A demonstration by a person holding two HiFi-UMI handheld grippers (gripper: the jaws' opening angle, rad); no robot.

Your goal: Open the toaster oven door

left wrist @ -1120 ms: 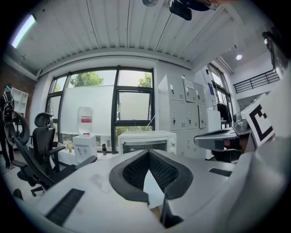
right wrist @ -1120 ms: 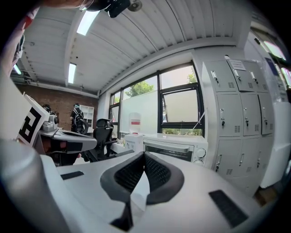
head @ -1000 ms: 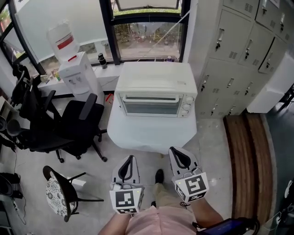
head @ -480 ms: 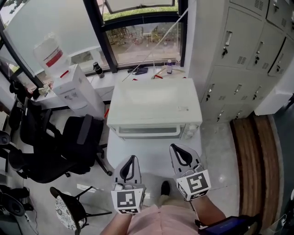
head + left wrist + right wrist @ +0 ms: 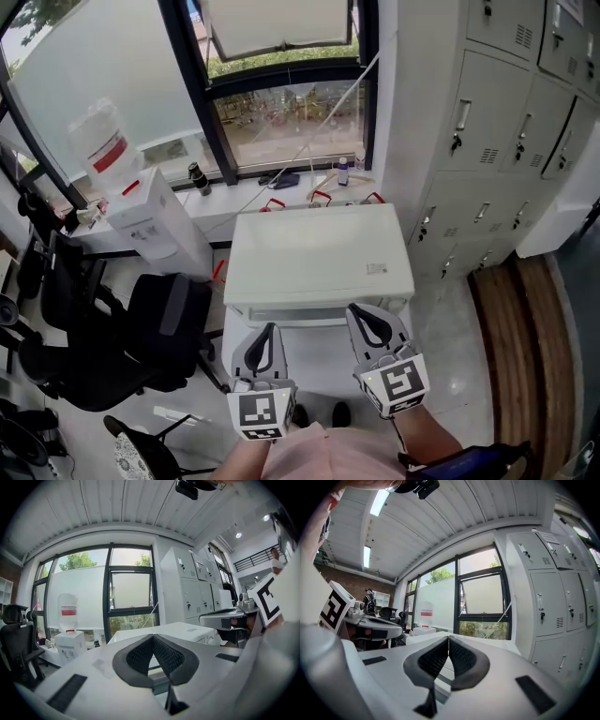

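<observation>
Head view: both grippers, left gripper (image 5: 262, 345) and right gripper (image 5: 371, 327), are held clenched, empty, before the toaster oven (image 5: 319, 253).

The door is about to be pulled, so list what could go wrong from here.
1. The left gripper and right gripper both have their jaws closed and empty. If neither opens first, it will probably bump the handle instead of gripping it.
2. The head view shows mostly the top of the toaster oven, with its front only a thin strip, so the handle's position may be misjudged.
3. Nothing visibly anchors the oven to the table, so a hard pull might slide it forward.
</observation>
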